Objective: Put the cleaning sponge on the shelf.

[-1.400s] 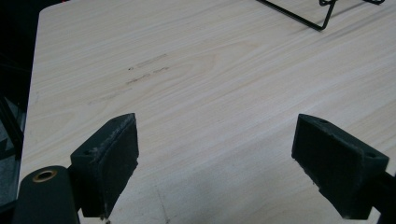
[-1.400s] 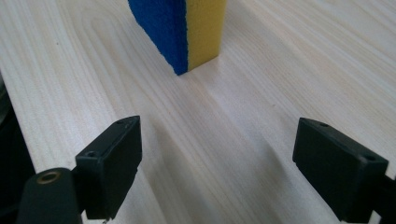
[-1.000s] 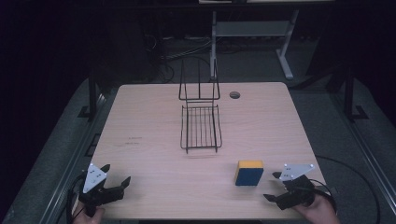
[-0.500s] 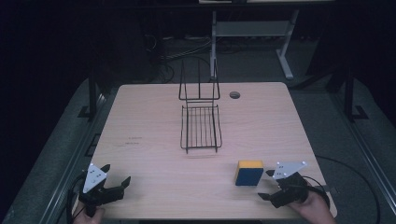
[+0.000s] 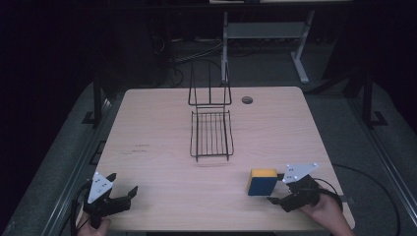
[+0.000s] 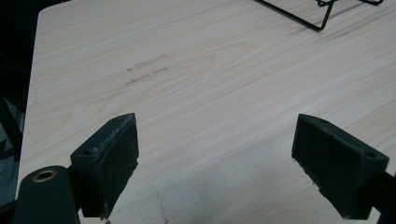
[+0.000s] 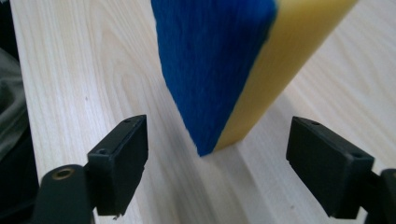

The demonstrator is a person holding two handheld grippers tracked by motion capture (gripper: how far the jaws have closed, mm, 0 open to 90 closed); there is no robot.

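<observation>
A pale wood-grain table (image 5: 162,137) fills the middle of the high view, with dark floor and metal frame legs beyond it. At the bottom left of that frame, the left gripper (image 5: 129,193), black with a grey three-cornered plate on top, rests at the table's near edge in a person's hand; its jaws stand wide apart with only bare tabletop between them, as the left gripper view confirms. At the bottom right, the right gripper (image 5: 273,199) is held low by the person's right hand (image 5: 325,212), its jaws also spread wide and holding nothing. Just beyond its tips, near the lower right of the frame, stands the block-shaped sponge (image 5: 261,182), yellow foam with a blue scouring face. In the right gripper view the sponge (image 7: 224,60) looms large in the upper middle, one corner reaching down toward the gap between the jaws, blue face on the left and yellow foam on the right; it is close but not touched. The sponge is likely light and soft, so it should squash a little under a grip; the best hold is probably across its two broad faces, near the middle, with gentle closing. Farther off, at the centre of the high view, sits a black wire rack (image 5: 212,132) with an upright back, empty. Behind it, toward the table's far edge, is a small round cable hole (image 5: 247,100).
</observation>
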